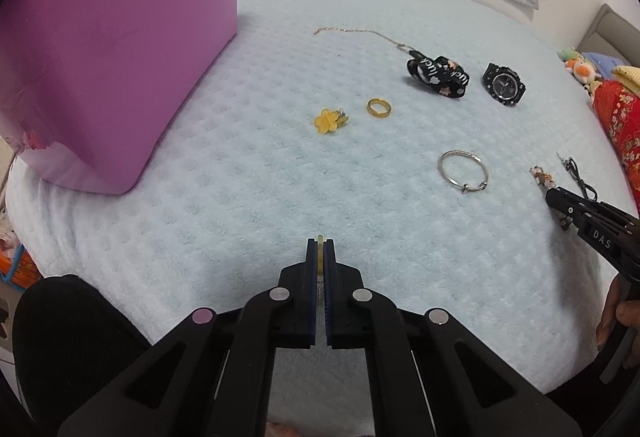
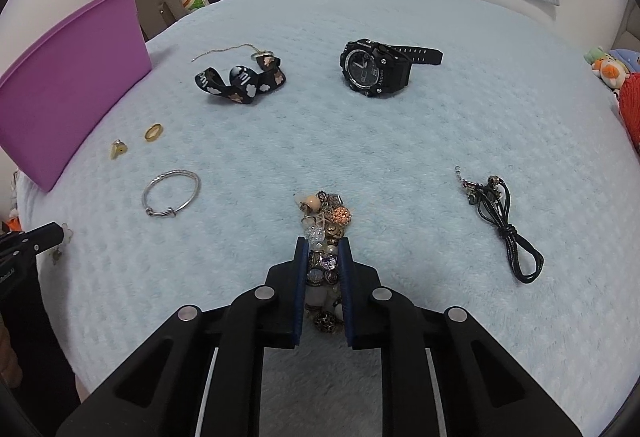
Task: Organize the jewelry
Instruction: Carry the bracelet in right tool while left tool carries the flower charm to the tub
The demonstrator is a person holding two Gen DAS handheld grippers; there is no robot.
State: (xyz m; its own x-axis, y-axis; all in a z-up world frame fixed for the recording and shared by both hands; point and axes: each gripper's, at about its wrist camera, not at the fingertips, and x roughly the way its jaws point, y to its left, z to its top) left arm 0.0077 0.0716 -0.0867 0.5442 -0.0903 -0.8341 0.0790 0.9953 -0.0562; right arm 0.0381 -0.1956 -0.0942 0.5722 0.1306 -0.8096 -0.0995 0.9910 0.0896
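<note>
Our right gripper (image 2: 323, 257) clamps the beaded charm bracelet (image 2: 324, 221), low over the bed (image 2: 400, 165): lumpy, floppy, best held mid-strand. Our left gripper (image 1: 320, 249) pinches a small yellow piece (image 1: 320, 257), light and slippery, near the purple bin (image 1: 100, 57).

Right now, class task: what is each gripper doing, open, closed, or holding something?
Left gripper: closed on a small yellow piece.
Right gripper: closed on the beaded bracelet.
</note>
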